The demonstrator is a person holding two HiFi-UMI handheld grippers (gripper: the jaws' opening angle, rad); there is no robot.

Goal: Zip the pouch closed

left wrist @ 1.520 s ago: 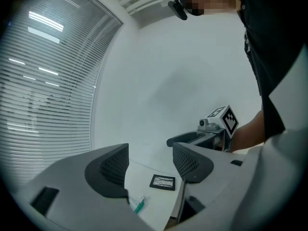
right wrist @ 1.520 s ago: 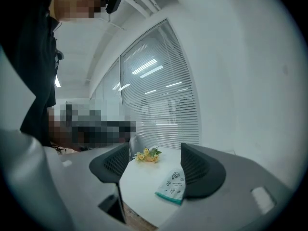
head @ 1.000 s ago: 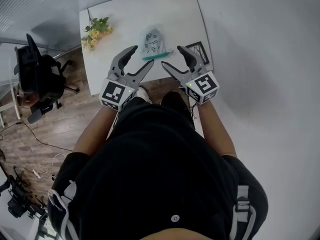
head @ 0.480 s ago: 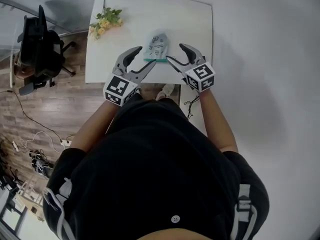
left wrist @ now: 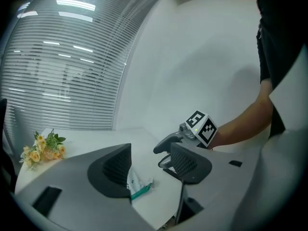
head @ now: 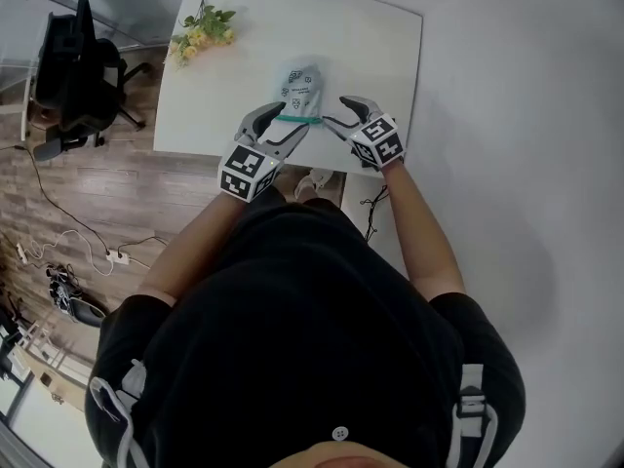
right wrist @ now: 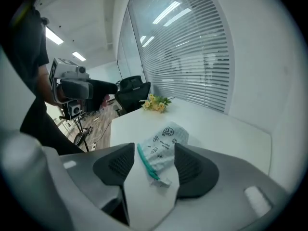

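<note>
Table [head: 380, 57] lay under the pouch, white. Chair [head: 78, 76] stood well apart from the pouch, off to its left on the wood floor. Flowers [head: 200, 35] lay well apart from the pouch, beyond it and to its left.

Pouch [head: 298, 86] lay flat on the table. Its body pointed away from the person and its teal zip edge [head: 295, 118] was on the side nearest them. The zip's long axis ran left to right across the head view.

Left gripper [head: 288, 120] sat just beside the pouch's left zip corner. Its jaws were closing but not clamped. In the left gripper view the pouch corner [left wrist: 134, 181] showed between the pads, partly behind the left one, and no pad pressed on it.

Right gripper [head: 336, 113] sat just beside the pouch's right zip corner. Its jaws were also closing and gripped nothing. In the right gripper view the zip end [right wrist: 147, 163] lay in the gap, clear of both pads.

Pull tab [right wrist: 163, 182], small and pale, sat at the zip end nearest the right gripper. Key relation: that tab lay ahead of and slightly below the right fingers, so the right hand was the nearer one for the pull. The left looked placed to pin the opposite corner.

Versus a second earlier, both grippers had dropped from above the near side of the pouch and moved in to flank the zip. Both sets of jaws were narrower. The pouch had not shifted on the table.
</note>
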